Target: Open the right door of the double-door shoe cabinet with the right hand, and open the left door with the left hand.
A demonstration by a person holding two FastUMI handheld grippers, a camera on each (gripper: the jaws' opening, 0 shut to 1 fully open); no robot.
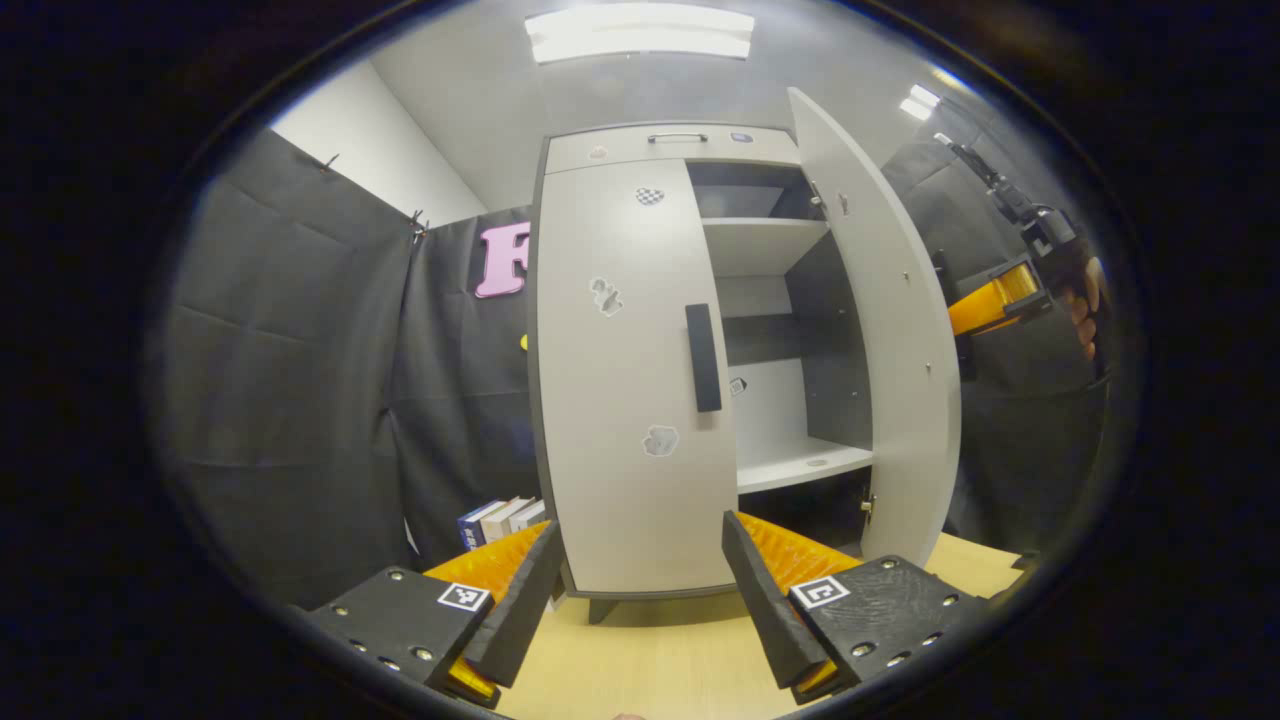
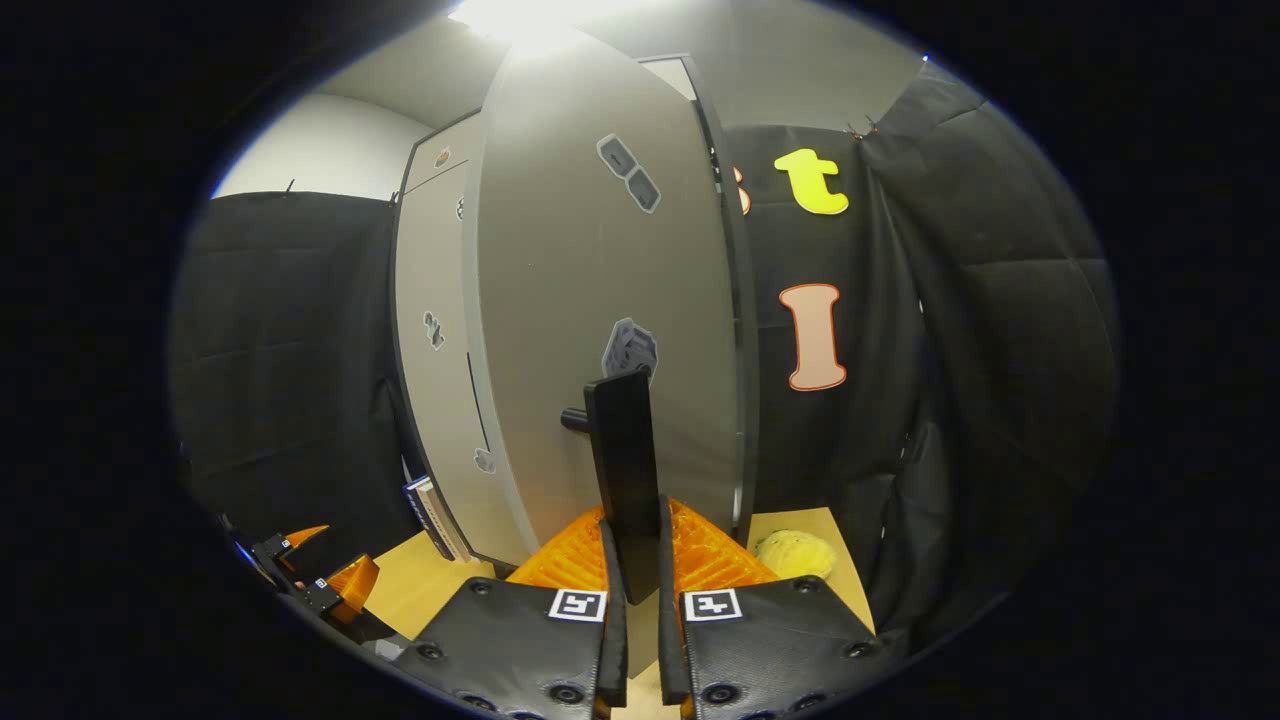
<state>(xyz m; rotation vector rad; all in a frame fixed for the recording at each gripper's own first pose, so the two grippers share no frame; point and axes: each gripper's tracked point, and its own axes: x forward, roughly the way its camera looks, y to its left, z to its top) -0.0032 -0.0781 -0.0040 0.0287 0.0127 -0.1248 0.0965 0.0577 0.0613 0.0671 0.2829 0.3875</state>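
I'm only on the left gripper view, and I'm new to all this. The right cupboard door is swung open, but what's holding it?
Observer: In the right gripper view, the right tongs are shut on that door's black handle, one finger on each side.
Operator: Anything on the door's outer face? I see its inner side.
Observer: Yes, stickers: one just above the handle, and a pair higher up.
Operator: What's on the table behind that door?
Observer: A yellowish rounded object lies on the wooden tabletop; I cannot tell what it is.
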